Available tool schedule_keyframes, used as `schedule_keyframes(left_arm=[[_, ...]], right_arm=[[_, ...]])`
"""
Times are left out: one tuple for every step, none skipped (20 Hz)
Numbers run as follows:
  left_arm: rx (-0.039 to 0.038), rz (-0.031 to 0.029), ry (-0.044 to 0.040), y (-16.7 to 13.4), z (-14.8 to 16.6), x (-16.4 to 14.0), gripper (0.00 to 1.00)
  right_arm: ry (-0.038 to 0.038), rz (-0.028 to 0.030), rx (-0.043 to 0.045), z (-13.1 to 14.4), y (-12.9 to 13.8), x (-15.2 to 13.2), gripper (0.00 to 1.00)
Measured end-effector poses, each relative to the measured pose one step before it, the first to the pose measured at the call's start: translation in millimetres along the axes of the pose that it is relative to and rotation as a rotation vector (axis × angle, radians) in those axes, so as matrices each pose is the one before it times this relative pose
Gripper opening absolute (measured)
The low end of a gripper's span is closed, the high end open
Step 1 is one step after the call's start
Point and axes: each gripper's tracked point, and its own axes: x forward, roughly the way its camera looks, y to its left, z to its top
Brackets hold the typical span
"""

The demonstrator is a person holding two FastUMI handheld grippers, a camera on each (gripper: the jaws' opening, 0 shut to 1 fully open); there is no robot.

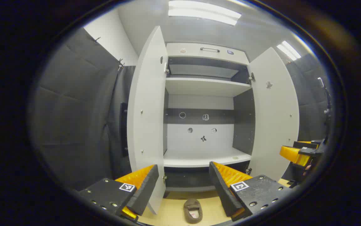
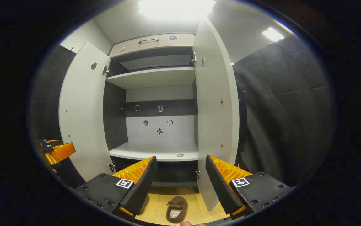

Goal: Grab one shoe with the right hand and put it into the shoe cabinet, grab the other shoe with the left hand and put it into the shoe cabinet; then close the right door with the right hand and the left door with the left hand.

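**Open shoe cabinet with both grippers raised before it, one shoe on the floor**

Left gripper view: the left gripper [image 1: 183, 182] faces the shoe cabinet [image 1: 204, 51] with its fingers spread wide and nothing between them. Both cabinet doors stand open. The left door [image 1: 147, 103] swings out toward the camera, its lower edge just beside the gripper's left finger; the right door [image 1: 274, 110] is open on the far side of the opening. Inside, an upper shelf [image 1: 205, 86] and a lower shelf [image 1: 205, 158] are bare apart from a small round mark near the lower shelf's front edge. Small stickers dot the back panel. A brown shoe [image 1: 193, 211] lies on the pale wooden floor [image 1: 174, 213] in front of the cabinet, near the bottom of the view, between the two fingers but well below them. The right gripper [image 1: 298, 153] appears at the right edge, beside the right door; whether it is spread or pressed together cannot be told from here.

Right gripper view: the right gripper [image 2: 180, 182] likewise points at the cabinet with fingers spread and holding nothing. The right door's edge stands near its right finger. The brown shoe [image 2: 176, 209] rests on the floor below, opening upward. The left gripper [image 2: 56, 152] shows at the left edge, beside the left door [image 2: 83, 113].
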Motion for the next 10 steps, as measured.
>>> schedule_keyframes(left_arm=[[0.00121,0.00159,0.00773,-0.13,-4.13,1.28,0.94],[-0.00484,-0.00093,0.00327,-1.31,-0.74,0.55,1.00],[-0.00755,-0.00610,-0.00109,-2.23,-0.39,1.09,0.87],[-0.00467,-0.00864,-0.00318,-1.98,0.49,1.19,1.00],[-0.00014,-0.00602,-0.00233,-1.11,-0.50,0.47,1.00],[0.00383,-0.00181,0.00103,0.12,-0.41,1.09,1.00],[0.00435,-0.00064,0.00253,0.15,-3.11,-0.51,1.00],[0.00209,-0.00078,0.00370,-0.10,-0.54,0.36,1.00],[-0.00135,-0.00092,0.00064,0.21,-1.50,1.19,1.00],[-0.00350,-0.00061,-0.00014,0.61,-0.32,0.78,1.00]], right_arm=[[0.00424,-0.00221,0.00204,-1.05,0.07,0.28,0.98],[0.00251,-0.00316,0.00163,-1.01,-0.10,0.19,0.98],[0.00153,-0.00285,-0.00198,-0.18,-0.54,0.49,0.98],[0.00303,-0.00330,-0.00297,-0.93,-0.01,1.02,0.98],[0.00332,-0.00038,-0.00183,-0.74,0.92,0.70,0.98],[0.00424,0.00043,-0.00121,-1.45,0.64,1.09,0.98],[0.00377,0.00005,-0.00079,-0.23,1.04,0.88,0.98],[0.00079,0.00060,-0.00060,-0.14,0.78,1.14,0.98],[-0.00137,0.00058,-0.00033,1.63,1.70,1.16,0.98],[-0.00196,0.00025,-0.00147,0.02,1.23,1.20,0.98]])
